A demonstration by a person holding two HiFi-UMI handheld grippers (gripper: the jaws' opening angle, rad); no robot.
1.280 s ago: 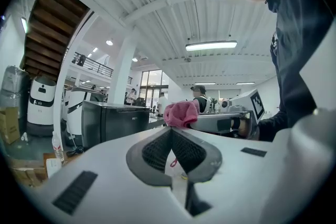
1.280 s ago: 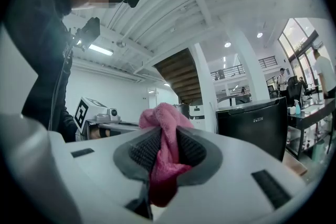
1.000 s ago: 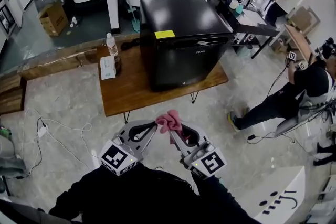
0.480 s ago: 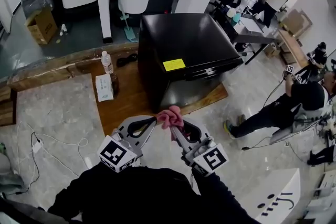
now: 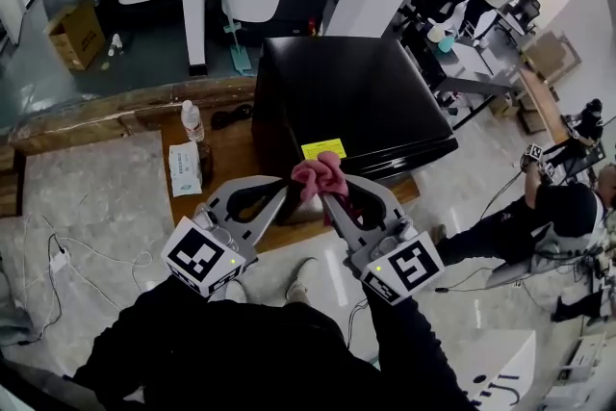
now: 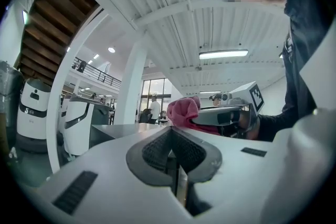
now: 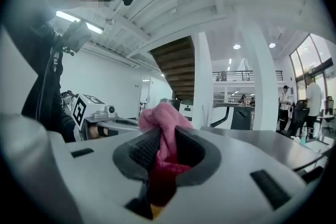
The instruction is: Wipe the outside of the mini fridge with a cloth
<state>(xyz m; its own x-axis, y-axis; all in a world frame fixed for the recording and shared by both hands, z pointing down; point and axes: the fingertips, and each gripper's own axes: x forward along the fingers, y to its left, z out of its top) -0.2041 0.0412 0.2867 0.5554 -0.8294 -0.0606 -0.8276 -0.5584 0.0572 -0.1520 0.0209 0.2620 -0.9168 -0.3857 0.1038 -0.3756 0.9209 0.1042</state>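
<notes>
Workshop, from above: clamping a bunched pink cloth (image 5: 320,176) in the right gripper (image 5: 328,198), jaws squeezing narrow on the fabric, with a wad bulging out past the tips. Showing the same through that gripper's own camera, cloth (image 7: 161,126) filling the gap between the ribbed pads of the right gripper (image 7: 160,139) and trailing down into the throat. Holding the left gripper (image 5: 285,192) just beside it, jaws pressed together on nothing, tips angling in toward the cloth and forming a V with the other tool. Bearing this out in the left gripper view, with the left gripper (image 6: 171,134) meeting pad to pad and the cloth (image 6: 182,110) sitting beyond it, slightly to the right.

Facing the black fridge (image 5: 356,91), standing on a low wooden table (image 5: 231,164) straight ahead of both grippers. Overlapping, in the head view, the fridge's near top edge just under a yellow sticker (image 5: 323,149); not revealing whether cloth and fridge are touching. Sharing the table, left of the fridge, with a water bottle (image 5: 192,120) and a white packet (image 5: 185,170) just in front of it. Taking in, well off to the right on the pale floor (image 5: 106,197), a person (image 5: 553,212) in dark clothes.
</notes>
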